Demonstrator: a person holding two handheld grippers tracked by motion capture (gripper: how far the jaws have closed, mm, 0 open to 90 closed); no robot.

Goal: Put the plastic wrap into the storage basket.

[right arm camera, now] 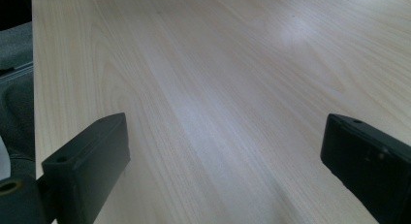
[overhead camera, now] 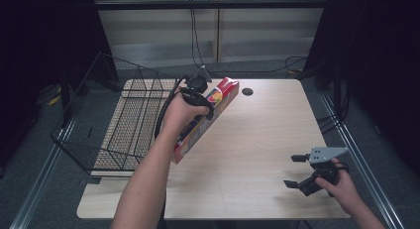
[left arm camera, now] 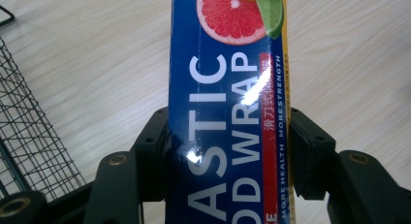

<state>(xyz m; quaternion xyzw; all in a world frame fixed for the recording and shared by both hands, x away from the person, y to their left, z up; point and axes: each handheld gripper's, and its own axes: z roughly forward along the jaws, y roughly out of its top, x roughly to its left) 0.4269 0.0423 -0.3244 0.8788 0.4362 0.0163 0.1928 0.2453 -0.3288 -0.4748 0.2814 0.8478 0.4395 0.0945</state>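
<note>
A long plastic-wrap box [overhead camera: 208, 115], blue with red ends and citrus pictures, hangs tilted above the table's left-middle. My left gripper [overhead camera: 198, 107] is shut on it around its middle. In the left gripper view the box [left arm camera: 228, 112] runs up between the two black jaws, whose pads press on both its sides. My right gripper [overhead camera: 293, 170] rests low at the table's front right, held by a hand, open. Its two jaws stand wide apart in the right gripper view, with only bare wood between them [right arm camera: 223, 151].
A black wire basket [overhead camera: 119, 120] stands on the table's left part, right beside the lifted box; its mesh [left arm camera: 29, 136] is close at the left. A round cable hole [overhead camera: 247, 91] sits near the table's far edge. Light wooden tabletop [overhead camera: 257, 140] lies between the two grippers.
</note>
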